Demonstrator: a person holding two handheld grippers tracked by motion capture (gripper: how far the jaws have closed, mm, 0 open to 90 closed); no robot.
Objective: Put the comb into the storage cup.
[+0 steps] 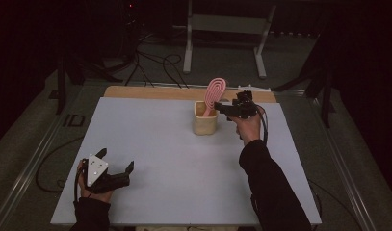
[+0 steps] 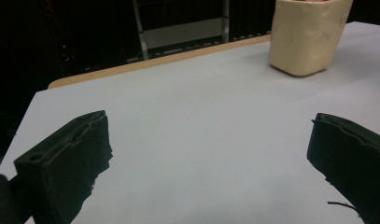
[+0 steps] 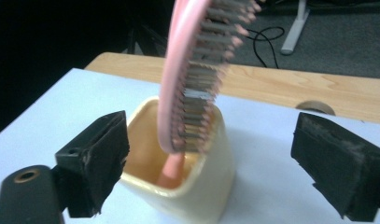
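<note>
A pink hairbrush point(image 1: 215, 91) stands handle-down in a cream cup point(image 1: 205, 122) at the back middle of the table, its bristled head leaning out over the rim. My right gripper point(image 1: 227, 109) is held just right of the cup, level with the brush. In the right gripper view its jaws point(image 3: 209, 121) are open, with the brush point(image 3: 197, 79) and cup point(image 3: 201, 186) between and beyond them, untouched. My left gripper point(image 1: 117, 160) rests at the table's front left, open with nothing in it. Its own view point(image 2: 208, 135) shows the cup point(image 2: 309, 37) far off.
The pale blue-grey table top point(image 1: 160, 154) ends in a wooden strip point(image 1: 150, 92) at the back. Behind it, on the floor, stand a metal frame point(image 1: 222, 29) and loose cables point(image 1: 155, 67). A small round fitting point(image 3: 316, 107) sits in the wooden strip.
</note>
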